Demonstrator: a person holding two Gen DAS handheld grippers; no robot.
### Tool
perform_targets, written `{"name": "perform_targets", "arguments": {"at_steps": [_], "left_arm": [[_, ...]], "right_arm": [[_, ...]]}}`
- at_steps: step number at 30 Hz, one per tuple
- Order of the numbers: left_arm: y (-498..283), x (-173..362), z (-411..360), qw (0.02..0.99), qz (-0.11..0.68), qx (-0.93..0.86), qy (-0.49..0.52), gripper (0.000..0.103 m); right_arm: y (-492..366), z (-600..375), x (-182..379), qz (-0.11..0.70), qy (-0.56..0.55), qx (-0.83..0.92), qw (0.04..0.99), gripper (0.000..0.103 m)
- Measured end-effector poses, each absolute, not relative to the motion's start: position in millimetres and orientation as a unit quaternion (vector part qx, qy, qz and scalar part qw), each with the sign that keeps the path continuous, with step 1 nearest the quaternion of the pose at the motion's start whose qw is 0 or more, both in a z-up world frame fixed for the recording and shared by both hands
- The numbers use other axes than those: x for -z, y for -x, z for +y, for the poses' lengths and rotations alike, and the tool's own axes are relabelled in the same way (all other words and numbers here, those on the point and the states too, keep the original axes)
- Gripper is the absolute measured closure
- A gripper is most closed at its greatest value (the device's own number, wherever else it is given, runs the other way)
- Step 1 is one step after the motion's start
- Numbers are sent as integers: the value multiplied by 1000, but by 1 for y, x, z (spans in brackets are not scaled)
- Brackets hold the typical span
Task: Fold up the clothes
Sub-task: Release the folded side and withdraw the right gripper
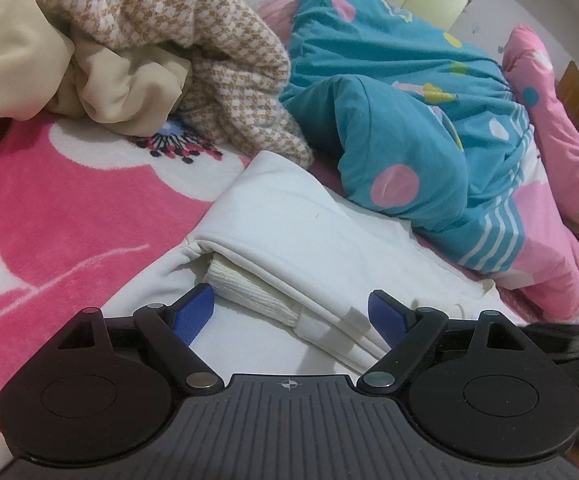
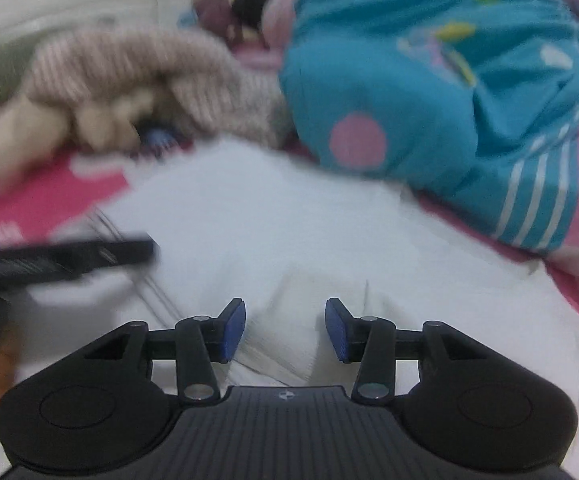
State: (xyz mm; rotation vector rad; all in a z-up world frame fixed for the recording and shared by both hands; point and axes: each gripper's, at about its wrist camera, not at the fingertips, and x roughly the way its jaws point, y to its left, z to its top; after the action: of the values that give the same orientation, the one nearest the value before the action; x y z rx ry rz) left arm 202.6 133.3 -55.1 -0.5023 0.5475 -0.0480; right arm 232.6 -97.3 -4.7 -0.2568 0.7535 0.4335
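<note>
garment: white garment [image 1: 289,216] is lying part-folded on the bed [image 1: 49,220], its near folded edge sitting just in front of both claws; a ribbed cuff or hem is poking out of the fold (left wrist view)
left claw: left claw [image 1: 292,314] is standing wide open, blue pads straddling the folded edge, not pressing on anything
right claw: right claw [image 2: 285,330] is hanging part open over the white cloth, nothing pinched between the pads (view is blurred)
handling: soft, light, floppy knit, probably sagging and unfolding if lifted from one point; layers may be slipping on each other
where to grip: pinching the stacked edge through all layers, one claw per corner, looks safest
clutter: houndstooth garment [image 1: 193,40] and cream cloth [image 1: 121,84] are piled behind, teal quilt [image 1: 401,112] is bunched to the right, near but not on the white piece
progress: looks like the fold is partly done, not finished
</note>
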Motion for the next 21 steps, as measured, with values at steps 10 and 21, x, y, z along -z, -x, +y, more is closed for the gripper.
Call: {"name": "perform_targets", "arguments": {"at_steps": [10, 21], "left_arm": [[-203, 55, 132, 932, 268, 23, 244, 18], [-203, 55, 132, 933, 268, 22, 240, 18]], "right_arm": [[-208, -227, -44, 266, -102, -121, 951, 98], [-151, -407, 51, 287, -504, 0, 814, 89]]}}
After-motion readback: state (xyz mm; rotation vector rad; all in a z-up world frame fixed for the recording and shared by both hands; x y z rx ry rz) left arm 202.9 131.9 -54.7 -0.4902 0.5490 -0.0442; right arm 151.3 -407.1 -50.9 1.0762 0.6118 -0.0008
